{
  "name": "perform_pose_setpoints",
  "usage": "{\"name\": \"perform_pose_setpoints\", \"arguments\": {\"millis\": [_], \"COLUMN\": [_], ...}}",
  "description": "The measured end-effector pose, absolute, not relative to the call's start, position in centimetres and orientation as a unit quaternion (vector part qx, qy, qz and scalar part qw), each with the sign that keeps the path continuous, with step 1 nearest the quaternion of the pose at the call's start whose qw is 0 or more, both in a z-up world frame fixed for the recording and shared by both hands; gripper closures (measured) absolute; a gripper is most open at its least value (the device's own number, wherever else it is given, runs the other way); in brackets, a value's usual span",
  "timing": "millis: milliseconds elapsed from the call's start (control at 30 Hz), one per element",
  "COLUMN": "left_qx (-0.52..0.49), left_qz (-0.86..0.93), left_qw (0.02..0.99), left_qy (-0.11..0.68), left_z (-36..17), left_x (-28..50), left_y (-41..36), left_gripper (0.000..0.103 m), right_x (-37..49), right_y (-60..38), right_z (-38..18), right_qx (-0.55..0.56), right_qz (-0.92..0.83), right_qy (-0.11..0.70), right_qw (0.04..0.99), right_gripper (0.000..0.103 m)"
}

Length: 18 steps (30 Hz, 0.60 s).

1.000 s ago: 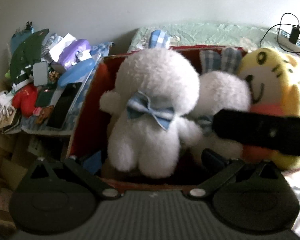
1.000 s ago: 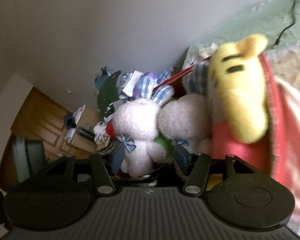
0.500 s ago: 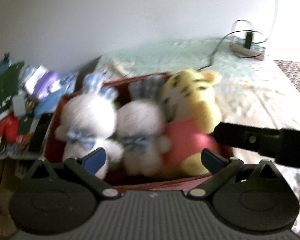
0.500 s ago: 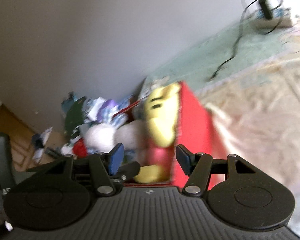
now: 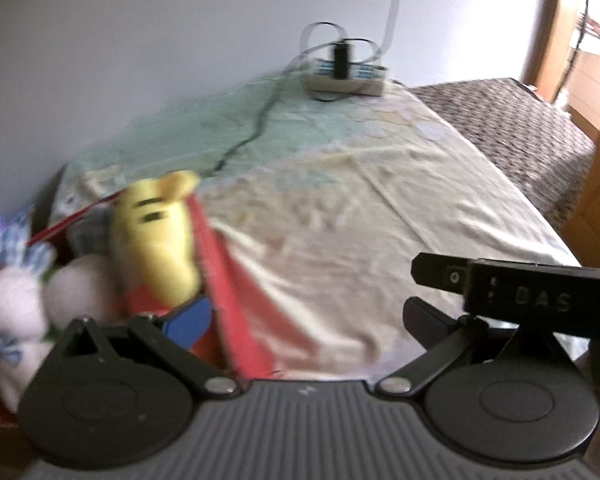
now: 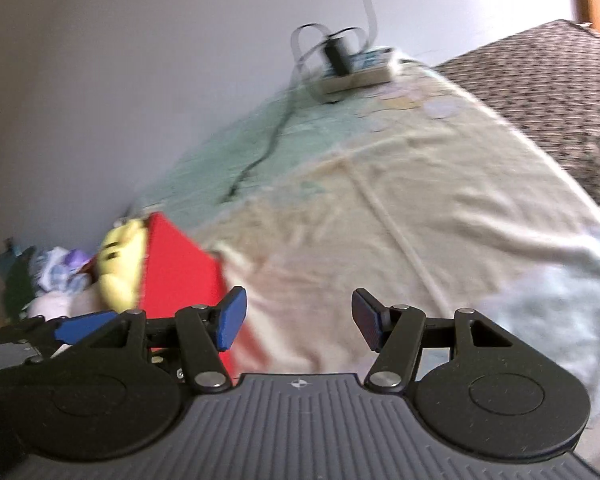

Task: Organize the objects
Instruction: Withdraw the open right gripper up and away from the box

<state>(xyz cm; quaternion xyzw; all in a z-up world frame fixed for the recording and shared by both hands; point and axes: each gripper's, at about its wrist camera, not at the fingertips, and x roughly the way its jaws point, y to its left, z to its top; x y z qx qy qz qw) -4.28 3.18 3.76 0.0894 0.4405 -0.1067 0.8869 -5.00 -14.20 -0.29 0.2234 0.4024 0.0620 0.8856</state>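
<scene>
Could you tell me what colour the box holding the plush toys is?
Red box, clearest in the right wrist view.

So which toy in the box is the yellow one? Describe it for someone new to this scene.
Find the red cardboard box at the bed's near left corner. The yellow plush tiger stands against its right wall, beside two white plush rabbits; only it is yellow with dark stripes.

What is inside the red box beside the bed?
Inside the red box I can see a yellow tiger plush and two white bunny plushes. The toys cover the box bottom, so anything under them is hidden.
</scene>
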Motion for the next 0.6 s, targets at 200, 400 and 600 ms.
{"name": "perform_pose_setpoints", "arguments": {"millis": [200,400,600], "left_qx": [0.088,0.097,0.114], "left_qz": [-0.149,-0.151,-0.14], "left_qw": [0.869,0.859,0.86], "left_qy": [0.463,0.479,0.478], "left_z": [2.2,1.3,0.8], "left_x": [-4.0,-3.9,-3.8], "left_y": [0.0,-2.2,-4.1], "left_gripper": [0.001,0.001,0.001], "right_x": [-6.0,-6.6,-6.5], "right_y": [-16.4,-18.0,-19.2], "right_z": [-0.6,-0.9,-1.6], "right_qx": [0.216,0.209,0.204], "right_qz": [0.021,0.004,0.002], "right_qy": [0.399,0.399,0.408], "right_qw": [0.891,0.893,0.89], "right_gripper": [0.041,0.041,0.04]}}
